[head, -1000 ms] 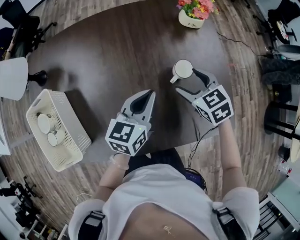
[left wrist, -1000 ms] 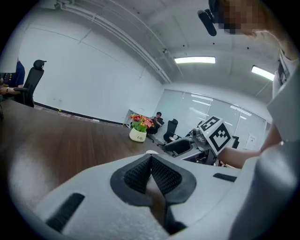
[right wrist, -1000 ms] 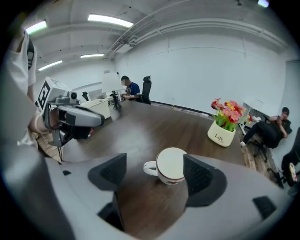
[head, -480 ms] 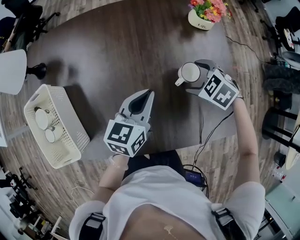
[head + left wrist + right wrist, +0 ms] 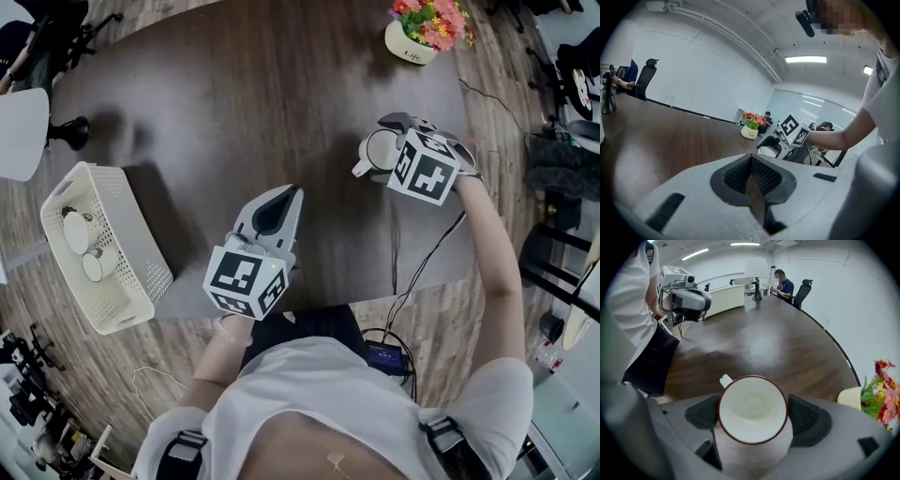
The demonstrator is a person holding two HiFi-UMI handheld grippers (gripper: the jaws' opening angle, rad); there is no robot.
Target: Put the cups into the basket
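Right gripper (image 5: pixel 754 418) jaws, just opened, straddle the cup (image 5: pixel 380 150), masking its sides; left gripper (image 5: pixel 751 176) jaws meet, empty.

I look into an office meeting room: a long dark wooden desk (image 5: pixel 234 94), a black office chair (image 5: pixel 802 290) at its far end, glass partition walls (image 5: pixel 811 105), strip lights (image 5: pixel 805 59) on the ceiling.

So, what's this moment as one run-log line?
right gripper: jaws have just been opening, cup between them | left gripper: shut, empty | basket: two cups
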